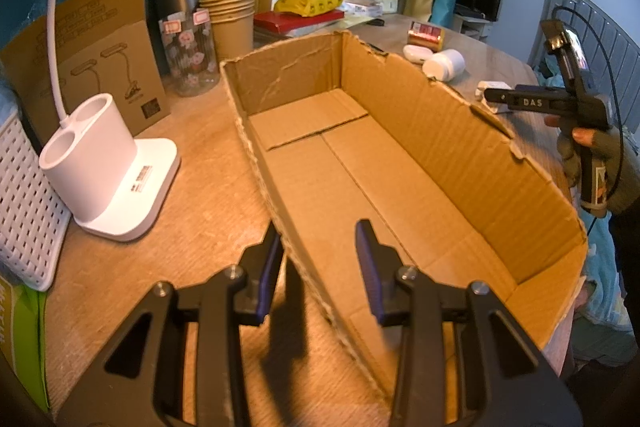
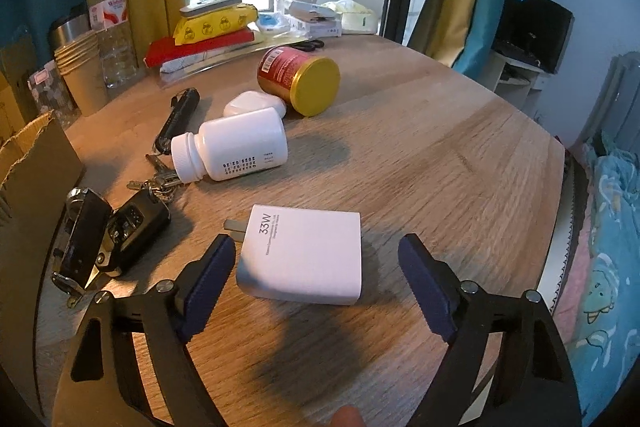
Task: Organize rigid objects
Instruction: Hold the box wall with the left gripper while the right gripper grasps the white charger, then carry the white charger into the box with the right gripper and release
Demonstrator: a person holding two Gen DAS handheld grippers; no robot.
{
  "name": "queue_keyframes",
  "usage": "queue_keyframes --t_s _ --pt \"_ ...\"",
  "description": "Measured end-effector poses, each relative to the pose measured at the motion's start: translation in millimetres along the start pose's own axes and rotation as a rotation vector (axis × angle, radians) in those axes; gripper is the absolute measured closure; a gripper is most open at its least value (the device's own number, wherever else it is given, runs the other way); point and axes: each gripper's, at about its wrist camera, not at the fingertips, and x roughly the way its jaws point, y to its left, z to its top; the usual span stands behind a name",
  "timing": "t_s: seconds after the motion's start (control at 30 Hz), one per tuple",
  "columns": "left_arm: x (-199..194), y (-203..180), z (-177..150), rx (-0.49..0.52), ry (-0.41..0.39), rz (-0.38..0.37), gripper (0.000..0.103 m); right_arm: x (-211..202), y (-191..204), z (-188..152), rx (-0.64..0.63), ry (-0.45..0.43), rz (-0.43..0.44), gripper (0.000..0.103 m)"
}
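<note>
The right gripper (image 2: pixel 316 243) is hanging with its jaws released on either side of the flat white plastic wall charger (image 2: pixel 308 259), which is lying on the round wooden table (image 2: pixel 440 155) with its metal prongs pointing towards the left pad. Neither pad is pressing on it yet; the right one is standing clearly apart from the casing.

The left gripper (image 1: pixel 318 241) is sitting astride the near side wall of the long, empty brown cardboard box (image 1: pixel 440 131). Its jaws are standing narrowly apart, with the wall beside the left pad and the right pad free inside the box, so nothing is being clamped.

The risks are lying in the closing. The left pad is lining up near the prongs rather than the flat side, so a squeeze may be catching metal and twisting the charger out. The casing is smooth and rounded at its corners, and an off-centre pinch may be sliding it across the table towards the black car key fob (image 2: pixel 132 231). The box is unclamped, so a clumsy drop may be nudging it.
</note>
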Motion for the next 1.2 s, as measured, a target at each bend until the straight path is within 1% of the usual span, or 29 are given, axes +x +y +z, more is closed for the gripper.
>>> queue_keyframes --t_s 0.07,0.1,0.13,0.33,0.43,0.53,0.63,0.87,1.0,1.2 --pt "0.0 0.0 0.0 0.000 0.000 0.000 0.066 1.4 -0.1 -0.1 -0.001 0.005 0.001 0.033" --pt "0.0 0.0 0.0 0.001 0.000 0.001 0.066 2.4 0.4 -0.3 -0.005 0.009 0.003 0.037" --pt "0.1 0.3 0.1 0.001 0.000 0.001 0.066 2.9 0.9 -0.5 -0.010 0.012 0.003 0.044" --pt "0.3 0.5 0.1 0.001 0.000 0.000 0.066 3.3 -2.3 -1.0 0.010 0.014 0.003 0.044" --pt "0.6 0.0 -0.2 0.001 0.000 0.000 0.066 0.2 -7.5 -2.6 0.040 0.005 0.018 0.044" --pt "1.0 -0.4 -0.3 0.000 0.002 -0.002 0.066 -6.2 -9.7 -5.3 0.060 -0.012 0.029 0.045" --pt "1.0 -0.3 -0.4 0.000 0.002 -0.002 0.066 -16.7 -4.7 -6.9 0.050 -0.026 0.035 0.045" --pt "1.2 -0.1 -0.3 0.001 0.001 -0.001 0.065 -63.2 24.1 -5.3 -0.004 -0.089 0.090 0.045" --pt "1.0 -0.6 -0.5 0.000 0.001 -0.001 0.065 -96.6 43.8 -5.5 -0.027 -0.153 0.118 0.045" --pt "1.1 0.7 -0.5 -0.005 0.003 -0.002 0.065 -133.6 76.4 -6.3 -0.069 -0.190 0.194 0.045"
